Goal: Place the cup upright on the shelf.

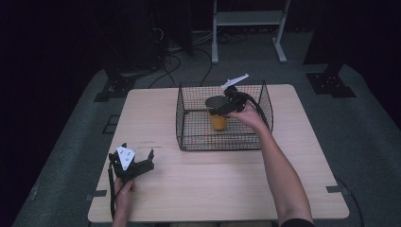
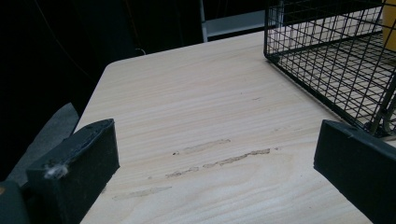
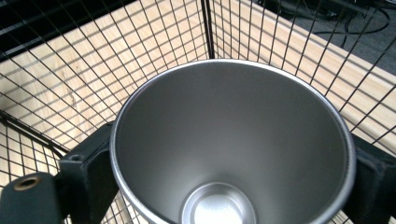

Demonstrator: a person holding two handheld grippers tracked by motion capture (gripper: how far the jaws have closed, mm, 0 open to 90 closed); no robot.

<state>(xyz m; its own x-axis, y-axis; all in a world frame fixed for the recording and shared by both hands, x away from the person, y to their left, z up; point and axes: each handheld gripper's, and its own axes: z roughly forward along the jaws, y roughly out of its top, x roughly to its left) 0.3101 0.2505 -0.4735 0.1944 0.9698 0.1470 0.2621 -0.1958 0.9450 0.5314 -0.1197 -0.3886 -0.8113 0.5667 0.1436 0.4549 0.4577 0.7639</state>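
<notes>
A person sits at a light wooden table (image 1: 203,189) with a hand-held gripper in each hand. The right gripper (image 1: 226,105) reaches down into a black wire basket (image 1: 182,120) standing on the far half of the table, and its two black jaws clasp an orange tumbler (image 1: 218,120) by the upper wall, one jaw on each side. In the right gripper view the tumbler (image 3: 233,140) is seen from above — a brushed steel interior, empty, mouth up. It stands upright inside the basket, near the middle; whether its base rests on the basket floor cannot be told. Gripping near the rim likely keeps the hand clear of the basket's walls. The left gripper (image 1: 132,165) rests low at the table's near left corner, well apart from the basket — its jaws stand wide apart with nothing between them, apparently waiting.
</notes>
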